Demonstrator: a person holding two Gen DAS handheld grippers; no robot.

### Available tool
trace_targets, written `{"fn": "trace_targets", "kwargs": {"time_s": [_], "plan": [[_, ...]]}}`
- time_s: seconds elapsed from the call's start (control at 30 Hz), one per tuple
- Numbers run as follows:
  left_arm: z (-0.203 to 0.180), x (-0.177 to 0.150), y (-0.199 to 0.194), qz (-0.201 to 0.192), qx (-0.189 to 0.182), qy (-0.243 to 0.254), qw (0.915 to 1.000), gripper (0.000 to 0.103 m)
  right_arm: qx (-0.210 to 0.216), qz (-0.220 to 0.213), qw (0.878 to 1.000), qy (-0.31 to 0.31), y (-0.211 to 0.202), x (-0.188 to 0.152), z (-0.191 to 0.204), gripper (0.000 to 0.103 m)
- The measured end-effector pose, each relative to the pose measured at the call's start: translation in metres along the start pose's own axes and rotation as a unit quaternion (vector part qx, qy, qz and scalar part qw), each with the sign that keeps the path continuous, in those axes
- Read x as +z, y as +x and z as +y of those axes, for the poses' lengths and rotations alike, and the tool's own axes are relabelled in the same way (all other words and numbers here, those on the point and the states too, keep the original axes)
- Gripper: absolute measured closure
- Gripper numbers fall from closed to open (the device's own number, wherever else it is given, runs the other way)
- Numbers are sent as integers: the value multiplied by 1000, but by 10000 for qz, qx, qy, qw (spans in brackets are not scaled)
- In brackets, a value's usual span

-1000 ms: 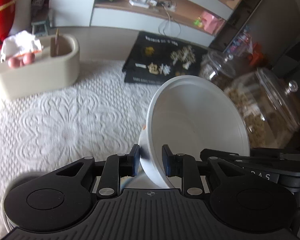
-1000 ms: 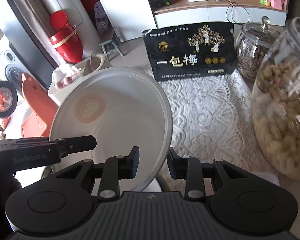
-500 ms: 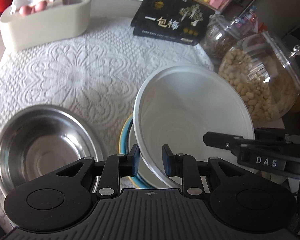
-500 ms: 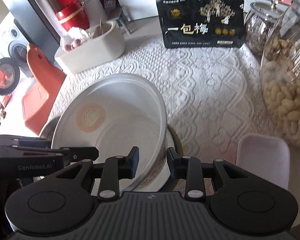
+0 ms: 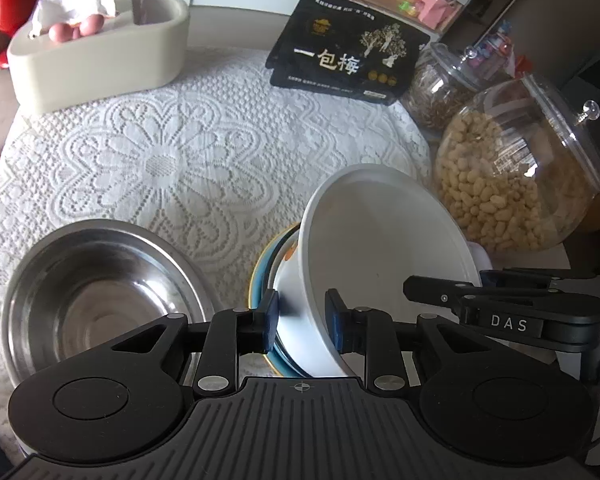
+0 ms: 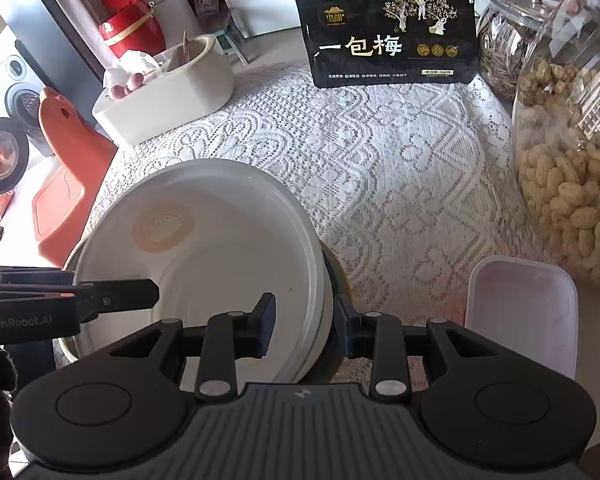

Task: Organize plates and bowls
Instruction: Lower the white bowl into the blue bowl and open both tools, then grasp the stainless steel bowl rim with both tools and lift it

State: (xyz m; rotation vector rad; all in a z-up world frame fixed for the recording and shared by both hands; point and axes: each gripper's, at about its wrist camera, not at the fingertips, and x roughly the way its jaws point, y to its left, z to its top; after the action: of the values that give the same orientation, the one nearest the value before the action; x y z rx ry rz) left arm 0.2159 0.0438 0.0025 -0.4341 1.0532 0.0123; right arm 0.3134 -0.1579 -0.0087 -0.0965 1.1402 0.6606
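A white bowl (image 5: 380,240) (image 6: 220,260) is tilted over a stack near the table's front edge. Its low side sits in a bowl with an orange pattern (image 5: 288,256), which rests on a blue- and yellow-rimmed plate (image 5: 260,280). My left gripper (image 5: 302,320) has the bowl's near rim between its pads and its jaws are opening. My right gripper (image 6: 304,320) is shut on the opposite rim. An empty steel bowl (image 5: 100,300) stands left of the stack.
A big jar of peanuts (image 5: 512,184) (image 6: 572,184) and a jar of seeds (image 5: 440,84) crowd the right side. A clear plastic box (image 6: 520,312) lies beside the stack. A black packet (image 5: 348,60) and a cream tub (image 5: 100,60) stand at the back on the lace cloth.
Both grippers have come down with the white bowl, from high and steeply tilted to resting on the stack. The steel bowl and the plate have come into view.
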Motion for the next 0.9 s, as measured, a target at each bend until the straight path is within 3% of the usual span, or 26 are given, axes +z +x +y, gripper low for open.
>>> {"fn": "trace_targets", "kwargs": {"time_s": [0.2,0.33,0.53,0.77,0.9], "plan": [[-2,1,10,1,-105,32,9999,76,3,-35,10000,4,-1,2,0,71],[-5,1,10,-100,154,153,9997,76,-22,-33,10000,-9,0,3,-1,71],[1,3,9,-97,132,41,9999,76,-131,-54,9999,-71,3,3,1,71],[1,1,-4,-237,27,70,9997,76,-570,-543,9963,-355,-18,8,9,71],[17,-6,-34,-606,-208,-96,9979,76,-663,-1022,9906,-622,-37,19,27,70]]}}
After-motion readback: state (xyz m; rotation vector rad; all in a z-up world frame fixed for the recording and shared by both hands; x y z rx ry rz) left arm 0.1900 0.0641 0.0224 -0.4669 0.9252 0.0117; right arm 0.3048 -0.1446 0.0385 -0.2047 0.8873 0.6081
